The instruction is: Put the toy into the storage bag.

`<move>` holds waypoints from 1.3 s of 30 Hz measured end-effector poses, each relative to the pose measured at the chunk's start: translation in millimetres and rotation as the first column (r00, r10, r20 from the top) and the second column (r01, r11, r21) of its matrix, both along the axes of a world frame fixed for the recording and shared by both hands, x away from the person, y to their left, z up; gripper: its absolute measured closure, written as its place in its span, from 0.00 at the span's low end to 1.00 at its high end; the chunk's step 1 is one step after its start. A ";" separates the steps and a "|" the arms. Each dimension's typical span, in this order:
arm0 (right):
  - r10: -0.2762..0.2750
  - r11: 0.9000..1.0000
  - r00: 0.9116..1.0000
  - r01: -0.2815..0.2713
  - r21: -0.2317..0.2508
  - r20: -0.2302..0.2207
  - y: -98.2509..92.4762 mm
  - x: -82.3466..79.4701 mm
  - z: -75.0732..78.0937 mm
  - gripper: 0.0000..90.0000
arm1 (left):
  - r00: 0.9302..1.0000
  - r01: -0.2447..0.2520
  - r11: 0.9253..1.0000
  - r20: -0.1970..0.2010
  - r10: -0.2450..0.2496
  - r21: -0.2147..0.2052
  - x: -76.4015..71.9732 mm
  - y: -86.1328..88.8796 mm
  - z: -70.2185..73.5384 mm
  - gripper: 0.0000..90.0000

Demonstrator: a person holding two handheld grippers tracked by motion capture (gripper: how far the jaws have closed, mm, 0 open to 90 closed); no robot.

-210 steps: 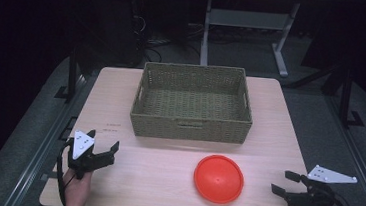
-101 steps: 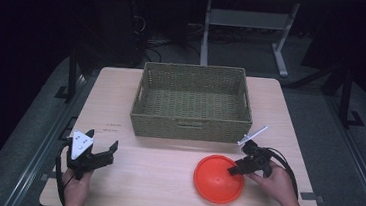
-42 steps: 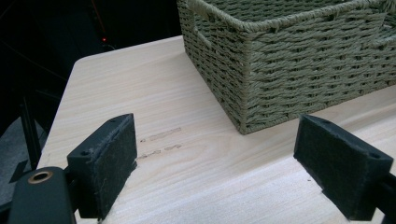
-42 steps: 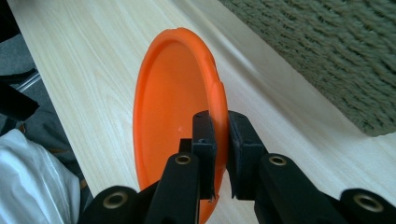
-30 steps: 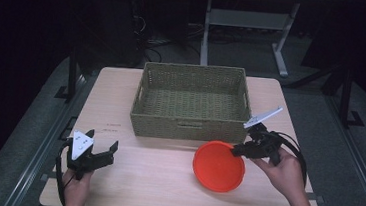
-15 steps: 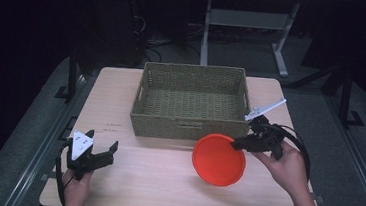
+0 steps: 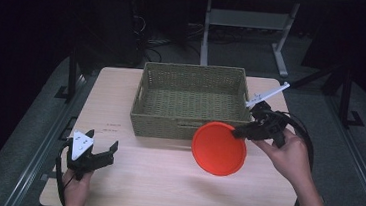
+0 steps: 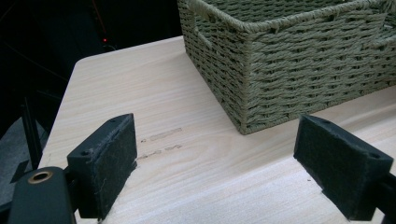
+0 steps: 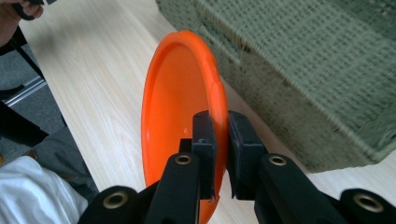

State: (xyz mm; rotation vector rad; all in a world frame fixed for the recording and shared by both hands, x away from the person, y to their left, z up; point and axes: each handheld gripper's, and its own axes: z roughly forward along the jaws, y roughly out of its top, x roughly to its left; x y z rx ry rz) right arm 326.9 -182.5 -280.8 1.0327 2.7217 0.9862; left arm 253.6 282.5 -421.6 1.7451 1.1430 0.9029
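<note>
An orange plate [image 7: 218,148] hangs tilted above the table, just in front of the woven basket [image 7: 191,101]. My right gripper [image 7: 241,132] is shut on the plate's right rim. In the right gripper view the two black pads [image 9: 204,133] pinch the orange plate's [image 9: 175,102] edge, with the basket's wall [image 9: 299,74] close beside it. My left gripper [image 7: 109,153] rests at the table's front left, jaws open, nothing between them. The left gripper view looks across bare wood to the basket's corner [image 8: 261,70], between its wide-apart pads [image 8: 107,161].
The light wooden table [image 7: 128,188] carries the basket at its back middle. Dark floor and a metal stand [image 7: 243,23] lie beyond the far edge. A cable [image 7: 308,144] loops from the right gripper past the table's right side.
The right hand has lifted the orange plate off the table and carried it up toward the basket's front right corner, tilting it more upright. The left gripper has stayed put.
</note>
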 end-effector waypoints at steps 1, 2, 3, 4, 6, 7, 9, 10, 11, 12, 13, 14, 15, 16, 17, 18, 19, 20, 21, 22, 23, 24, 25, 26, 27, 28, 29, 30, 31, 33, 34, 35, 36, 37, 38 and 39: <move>-0.004 1.000 1.000 0.004 0.001 0.001 0.8 0.9 3.1 0.91 | 1.000 0.000 1.000 0.000 0.000 0.001 0.0 -0.1 0.0 0.14; -0.004 1.000 1.000 0.004 0.004 0.006 1.3 2.1 6.0 0.91 | 1.000 0.001 1.000 -0.001 -0.001 0.001 0.0 0.0 -0.1 0.14; -0.002 1.000 1.000 0.002 0.009 0.011 2.0 3.5 9.1 0.91 | 1.000 0.000 1.000 0.000 0.000 0.000 0.1 0.0 -0.1 0.14; -0.002 1.000 1.000 0.002 0.011 0.013 2.9 4.5 12.3 0.91 | 1.000 -0.002 1.000 0.000 0.002 0.000 0.2 0.2 -0.1 0.14; 0.003 1.000 1.000 -0.003 0.015 0.019 4.6 7.5 17.9 0.91 | 1.000 -0.001 1.000 0.001 0.001 -0.001 0.1 0.2 0.0 0.14; 0.000 1.000 1.000 0.000 0.015 0.017 5.7 9.1 20.5 0.91 | 1.000 -0.001 1.000 0.000 0.001 0.001 0.0 0.2 0.2 0.14; 0.000 1.000 1.000 0.000 0.011 0.019 7.8 12.7 24.9 0.91 | 1.000 0.000 1.000 0.000 0.000 0.001 -0.2 0.0 0.1 0.14; 0.003 1.000 1.000 -0.003 0.007 0.023 8.8 14.3 27.0 0.91 | 1.000 0.001 1.000 0.000 -0.001 0.001 -0.3 0.0 0.0 0.14; 0.000 1.000 1.000 0.000 0.003 0.021 10.1 15.5 29.4 0.91 | 1.000 0.001 1.000 0.001 -0.001 0.003 -0.3 0.2 0.1 0.14; -0.001 1.000 1.000 0.001 0.002 0.024 11.0 16.7 31.6 0.91 | 1.000 0.001 1.000 0.001 -0.001 0.002 -0.2 0.3 0.1 0.14; -0.002 1.000 1.000 0.002 0.001 0.026 11.5 17.6 33.2 0.91 | 1.000 -0.001 1.000 0.002 0.001 0.000 0.0 0.6 0.0 0.14; -0.005 1.000 1.000 0.005 0.000 0.029 12.0 18.8 35.2 0.91 | 1.000 -0.002 1.000 0.002 0.002 -0.005 0.2 0.6 -0.1 0.14; -0.006 1.000 1.000 0.006 0.002 0.030 12.4 20.6 37.4 0.91 | 1.000 -0.002 1.000 0.002 0.002 -0.005 0.3 0.6 0.0 0.14; -0.009 1.000 1.000 0.008 0.003 0.029 12.7 21.9 39.1 0.91 | 1.000 -0.001 1.000 0.002 0.001 -0.001 0.2 0.6 0.1 0.14; -0.010 1.000 1.000 0.010 0.003 0.029 13.0 22.9 40.3 0.91 | 1.000 0.000 1.000 0.002 0.000 0.000 -0.1 0.5 0.2 0.14; -0.013 1.000 0.999 0.013 0.004 0.030 13.5 24.4 41.8 0.91 | 1.000 0.001 1.000 0.002 -0.001 0.001 -0.3 0.4 0.3 0.14; -0.016 1.000 0.999 0.016 0.003 0.031 13.7 25.8 43.1 0.91 | 1.000 0.002 1.000 0.002 -0.002 0.001 -0.4 0.2 0.3 0.14; -0.018 1.000 0.999 0.018 0.004 0.031 13.8 27.2 44.2 0.91 | 1.000 0.002 1.000 0.002 -0.002 0.002 -0.4 0.2 0.3 0.14; -0.023 1.000 0.999 0.023 0.002 0.032 13.9 28.2 45.3 0.91 | 1.000 0.001 1.000 0.002 -0.001 0.002 -0.3 0.2 0.2 0.14; -0.025 1.000 0.999 0.025 0.005 0.033 13.9 29.6 46.6 0.91 | 1.000 0.001 1.000 0.002 -0.001 0.001 -0.3 0.3 0.2 0.14; -0.026 1.000 0.999 0.026 0.006 0.038 13.8 31.2 47.9 0.91 | 1.000 0.001 1.000 0.002 -0.001 0.000 -0.1 0.4 0.3 0.14; -0.029 1.000 0.999 0.029 0.007 0.036 13.8 32.6 49.5 0.91 | 1.000 0.000 1.000 0.002 0.000 -0.001 0.1 0.3 0.3 0.14; -0.029 1.000 0.999 0.029 0.010 0.038 13.8 34.3 50.8 0.91 | 1.000 0.000 1.000 0.002 0.000 0.000 0.1 0.2 0.3 0.14; -0.032 0.999 0.999 0.032 0.010 0.035 14.0 35.8 52.4 0.91 | 1.000 0.000 1.000 0.001 0.000 0.001 -0.1 0.1 0.3 0.14; -0.035 0.999 0.999 0.034 0.008 0.035 14.3 37.8 54.2 0.91 | 1.000 0.002 1.000 0.001 -0.002 0.001 -0.2 0.1 0.2 0.14; -0.036 0.999 0.999 0.036 0.005 0.038 14.5 39.6 55.5 0.91 | 1.000 0.002 1.000 0.002 -0.002 0.002 -0.2 0.1 0.2 0.14; -0.042 0.999 0.998 0.042 0.002 0.036 14.8 41.1 57.1 0.91 | 1.000 0.001 1.000 0.002 -0.001 0.002 -0.2 0.3 0.2 0.14; -0.044 0.999 0.998 0.044 0.001 0.041 14.9 42.6 58.7 0.91 | 1.000 0.000 1.000 0.002 0.000 0.001 0.0 0.6 0.1 0.14; -0.050 0.999 0.998 0.050 0.002 0.036 15.3 43.7 60.5 0.91 | 1.000 -0.001 1.000 0.002 0.001 -0.001 0.1 0.8 0.1 0.14; -0.051 0.999 0.998 0.051 0.007 0.033 15.7 46.8 63.1 0.91 | 1.000 -0.002 1.000 0.001 0.002 -0.003 0.2 1.0 0.2 0.14; -0.049 0.999 0.998 0.049 0.007 0.038 15.7 48.2 63.7 0.91 | 1.000 -0.002 1.000 0.002 0.002 -0.005 0.0 0.7 0.2 0.14; -0.052 0.999 0.998 0.052 0.007 0.035 16.2 50.2 65.2 0.91 | 1.000 -0.001 1.000 0.000 0.001 0.000 -0.1 0.7 0.3 0.14; -0.053 0.999 0.998 0.053 0.006 0.037 16.7 51.7 66.1 0.91 | 1.000 0.001 1.000 0.000 -0.001 0.002 -0.2 0.4 0.4 0.14; -0.054 0.999 0.998 0.054 0.002 0.038 17.3 53.1 67.2 0.91 | 1.000 0.002 1.000 0.000 -0.002 0.002 -0.4 0.1 0.4 0.14; -0.058 0.998 0.998 0.058 0.002 0.038 18.0 54.1 67.8 0.91 | 1.000 0.004 1.000 0.001 -0.004 0.004 -0.4 -0.1 0.3 0.14; -0.059 0.998 0.998 0.059 0.003 0.037 18.8 55.8 69.0 0.91 | 1.000 0.004 1.000 0.001 -0.004 0.004 -0.4 -0.1 0.4 0.14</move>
